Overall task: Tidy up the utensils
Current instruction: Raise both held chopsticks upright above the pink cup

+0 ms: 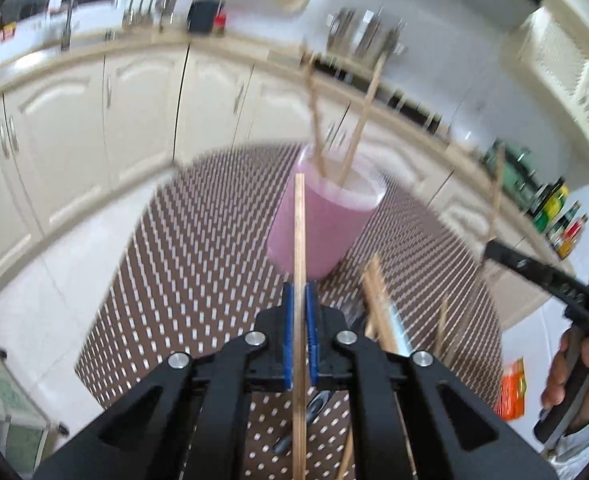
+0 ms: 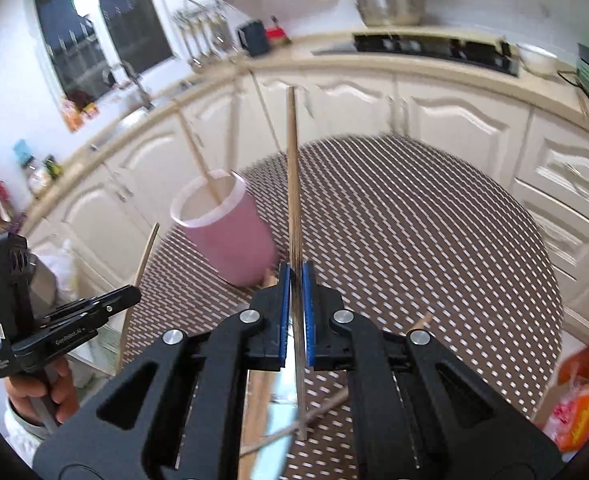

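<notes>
Tilting downward, left tongs (image 1: 299,280) clamp a chopstick (image 1: 299,224); right tongs (image 2: 296,276) — another chopstick (image 2: 292,184).

Bright, even daylight in both views, heavy fisheye bending of the cream cabinet fronts (image 1: 74,128) at the edges, black vignette corners, motion blur smearing the pink plastic cup (image 1: 318,224) and brown perforated tabletop (image 2: 434,220), near black gripper frames stay sharp, soft glare on white wall tiles (image 1: 434,12)

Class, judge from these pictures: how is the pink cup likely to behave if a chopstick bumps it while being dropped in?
The pink cup looks tall with a narrower base, so it may tip. It seems light plastic, so a nudge could slide it on the patterned table mat. The chopsticks leaning inside it could add leverage.
</notes>
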